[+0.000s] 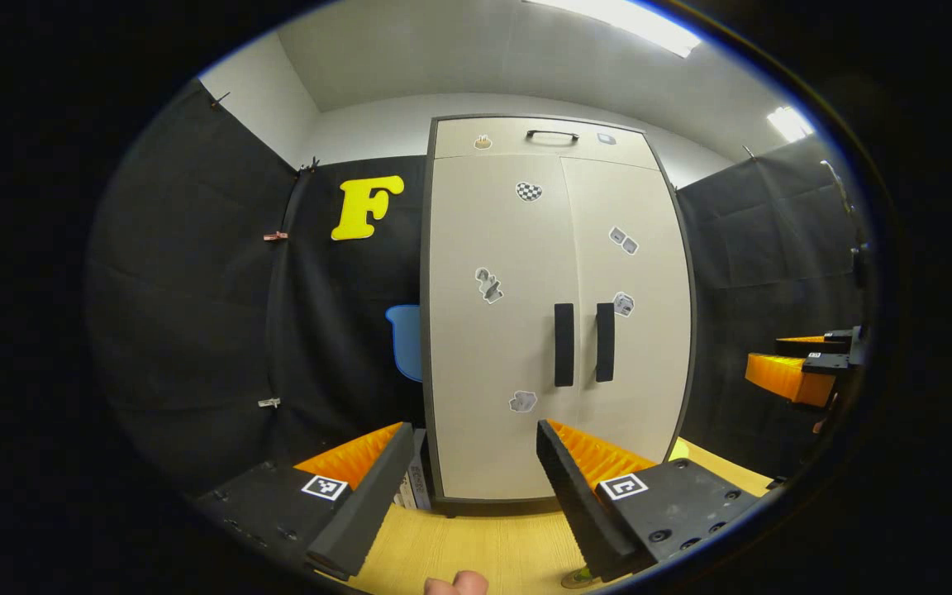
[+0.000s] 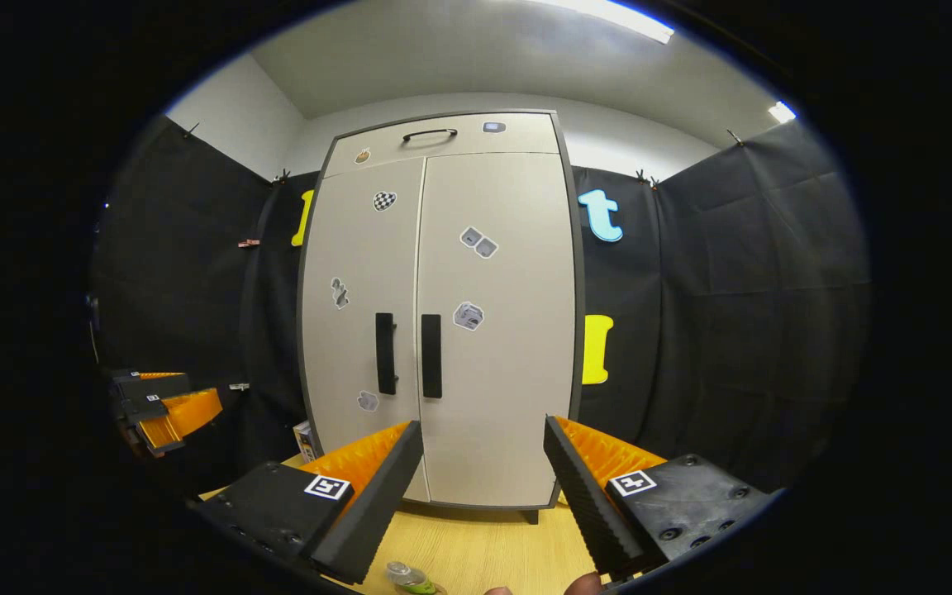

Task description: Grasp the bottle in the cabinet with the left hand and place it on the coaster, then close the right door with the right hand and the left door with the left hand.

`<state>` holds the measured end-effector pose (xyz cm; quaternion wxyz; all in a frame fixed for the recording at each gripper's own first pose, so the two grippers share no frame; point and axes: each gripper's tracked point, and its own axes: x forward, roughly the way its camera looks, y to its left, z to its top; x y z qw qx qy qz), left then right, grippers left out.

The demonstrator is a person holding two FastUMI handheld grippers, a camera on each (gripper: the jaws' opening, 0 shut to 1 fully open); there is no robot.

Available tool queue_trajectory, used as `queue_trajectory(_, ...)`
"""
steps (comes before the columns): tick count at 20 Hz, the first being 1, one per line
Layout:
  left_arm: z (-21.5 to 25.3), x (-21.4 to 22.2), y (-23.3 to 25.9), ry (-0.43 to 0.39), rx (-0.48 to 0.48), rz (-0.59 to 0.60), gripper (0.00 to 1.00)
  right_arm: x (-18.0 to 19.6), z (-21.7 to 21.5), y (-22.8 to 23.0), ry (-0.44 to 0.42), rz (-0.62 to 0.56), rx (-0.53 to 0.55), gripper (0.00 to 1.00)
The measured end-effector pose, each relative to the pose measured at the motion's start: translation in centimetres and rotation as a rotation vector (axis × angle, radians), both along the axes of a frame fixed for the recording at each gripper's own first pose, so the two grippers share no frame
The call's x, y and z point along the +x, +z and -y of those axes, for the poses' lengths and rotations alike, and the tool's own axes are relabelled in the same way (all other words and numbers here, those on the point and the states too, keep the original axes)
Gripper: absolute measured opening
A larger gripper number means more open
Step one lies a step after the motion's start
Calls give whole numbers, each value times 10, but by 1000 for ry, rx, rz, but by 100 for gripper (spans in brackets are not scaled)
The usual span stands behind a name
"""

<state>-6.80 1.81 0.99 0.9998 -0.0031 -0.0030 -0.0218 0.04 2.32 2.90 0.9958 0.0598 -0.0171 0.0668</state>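
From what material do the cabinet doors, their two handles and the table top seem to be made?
Cabinet doors: probably laminated board, matte beige, flat, with a thin dark edge; painted metal is also possible. Handles: black vertical bars, matte; plastic or coated metal, I cannot tell which. Table top: light yellowish wood or wood-look laminate, with fine straight grain lines.

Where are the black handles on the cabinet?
In the left gripper view, the two black handles stand upright side by side, flanking the seam between the shut cabinet doors, slightly below mid-height.
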Motion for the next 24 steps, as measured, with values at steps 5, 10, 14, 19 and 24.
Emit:
queue_trajectory(5, 3, 2, -1, 6, 10, 1, 95, 0, -1, -1, 6, 1, 4, 98)
queue_trajectory(10, 11, 5, 0, 11, 11, 4, 95, 3, 5, -3, 12, 2, 8, 99)
queue_trajectory(14, 23, 10, 2, 3, 17, 9, 95, 7, 10, -3, 18, 6, 9, 99)
queue_trajectory(19, 39, 17, 5, -11, 14, 18, 95, 11, 12, -8, 38, 7, 3, 100)
queue_trajectory(24, 46, 20, 7, 9, 40, 25, 95, 14, 8, -14, 87, 0, 20, 100)
